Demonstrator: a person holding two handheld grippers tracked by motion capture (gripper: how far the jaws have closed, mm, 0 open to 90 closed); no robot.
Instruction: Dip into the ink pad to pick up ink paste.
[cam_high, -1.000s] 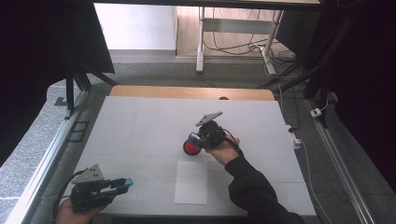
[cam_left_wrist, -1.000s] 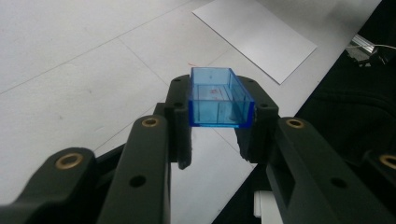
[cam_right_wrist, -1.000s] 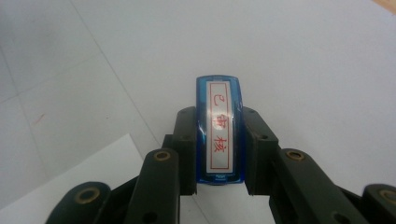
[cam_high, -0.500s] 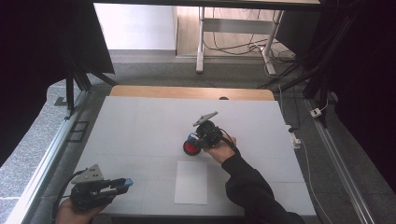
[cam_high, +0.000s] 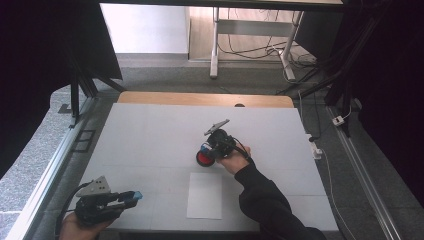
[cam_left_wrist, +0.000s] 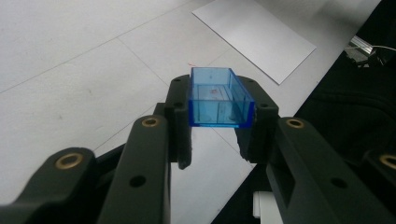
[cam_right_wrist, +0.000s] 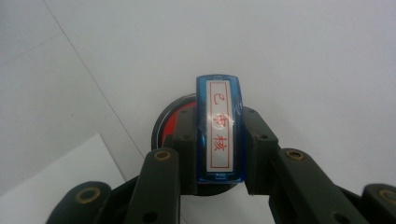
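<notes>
My left gripper (cam_high: 131, 197) rests near the table's front left corner, shut on a clear blue rectangular cap (cam_left_wrist: 219, 97) that lies open side up between its jaws. Near the table's middle, my right gripper (cam_high: 208, 150) is shut on a blue stamp (cam_right_wrist: 219, 128) whose white label carries red characters. Right under the stamp lies a round ink pad (cam_right_wrist: 168, 122), red with a black rim. It also shows as a red disc (cam_high: 203, 159) just left of the right gripper. Whether the stamp touches the pad I cannot tell.
A white sheet of paper (cam_high: 205, 195) lies on the grey table top (cam_high: 150, 135), just in front of the ink pad. It also shows ahead of the left jaws (cam_left_wrist: 254, 35) and at the lower left of the right gripper view (cam_right_wrist: 56, 177).
The right gripper has shifted slightly over the ink pad with the stamp still in its jaws. The left gripper has kept still.
</notes>
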